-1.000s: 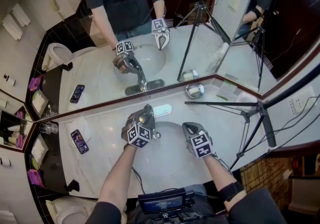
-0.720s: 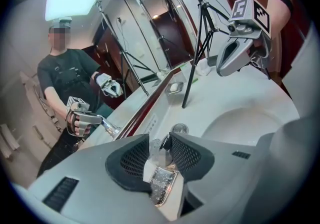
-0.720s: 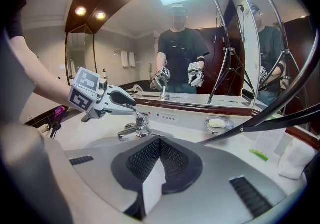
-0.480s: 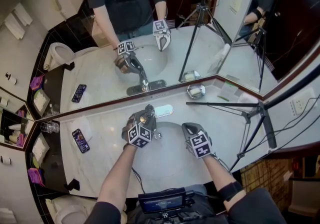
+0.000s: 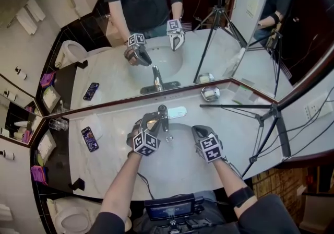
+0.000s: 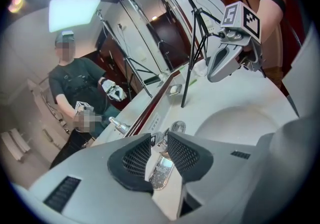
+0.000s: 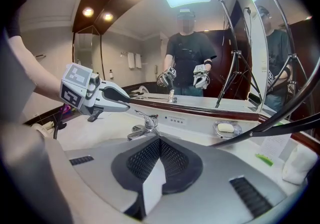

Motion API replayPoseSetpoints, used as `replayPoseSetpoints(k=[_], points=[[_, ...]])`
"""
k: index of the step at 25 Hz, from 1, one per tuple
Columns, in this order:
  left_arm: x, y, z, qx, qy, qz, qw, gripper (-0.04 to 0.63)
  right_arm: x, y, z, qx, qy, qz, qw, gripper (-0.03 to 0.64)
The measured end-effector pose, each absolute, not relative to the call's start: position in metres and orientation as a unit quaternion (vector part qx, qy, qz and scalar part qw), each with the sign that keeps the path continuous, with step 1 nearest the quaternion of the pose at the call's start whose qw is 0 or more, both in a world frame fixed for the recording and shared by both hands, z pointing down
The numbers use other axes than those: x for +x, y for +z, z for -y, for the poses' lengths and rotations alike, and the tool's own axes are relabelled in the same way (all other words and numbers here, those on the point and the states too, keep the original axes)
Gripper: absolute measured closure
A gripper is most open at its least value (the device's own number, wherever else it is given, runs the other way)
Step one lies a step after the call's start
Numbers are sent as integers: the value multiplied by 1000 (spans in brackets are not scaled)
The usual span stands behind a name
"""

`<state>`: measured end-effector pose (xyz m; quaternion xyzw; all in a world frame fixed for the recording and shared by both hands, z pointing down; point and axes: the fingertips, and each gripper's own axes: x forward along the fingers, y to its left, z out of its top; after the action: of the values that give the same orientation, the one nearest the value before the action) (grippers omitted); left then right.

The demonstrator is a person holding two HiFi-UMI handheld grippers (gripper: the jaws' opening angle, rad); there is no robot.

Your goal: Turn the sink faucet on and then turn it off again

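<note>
The chrome faucet [image 5: 163,118] stands at the back of the oval sink [image 5: 175,149]. Its lever [image 7: 143,116] slants up toward the left. My left gripper [image 5: 154,122] hovers just left of the lever, apart from it. Its jaws have just been closing but still stand parted, and the pads [image 6: 185,154] touch nothing. Beyond their gap I see the faucet's chrome [image 6: 161,170]. In the right gripper view the left gripper [image 7: 127,102] hangs above and left of the lever. My right gripper [image 5: 196,131] stays shut and empty over the basin's right side. I see no water stream.
A phone [image 5: 89,138] and a glass [image 5: 57,123] lie on the marble counter [image 5: 115,170] at the left. A soap dish [image 5: 211,93] sits at the back right by the mirror. A black tripod [image 5: 261,118] stands over the counter's right end. A toilet [image 5: 73,222] is at lower left.
My left gripper, which was round the faucet lever, has come off it and drawn back and up to the left. The right gripper has kept its place.
</note>
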<state>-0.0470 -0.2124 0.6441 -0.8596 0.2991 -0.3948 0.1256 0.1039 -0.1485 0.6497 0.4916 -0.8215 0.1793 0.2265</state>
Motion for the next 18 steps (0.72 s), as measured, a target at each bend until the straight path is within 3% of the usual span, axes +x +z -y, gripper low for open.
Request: replayPoseSetpoints(k=[5, 12, 18], points=[[-73, 615, 195, -863, -347, -360, 79, 592, 101, 644, 146, 490, 161, 826, 228, 598], [-103, 584, 169, -871, -247, -421, -50, 592, 101, 630, 142, 493, 152, 825, 232, 598], [-138, 581, 158, -853, -183, -473, -122, 594, 112, 625, 137, 501, 146, 821, 230, 598]])
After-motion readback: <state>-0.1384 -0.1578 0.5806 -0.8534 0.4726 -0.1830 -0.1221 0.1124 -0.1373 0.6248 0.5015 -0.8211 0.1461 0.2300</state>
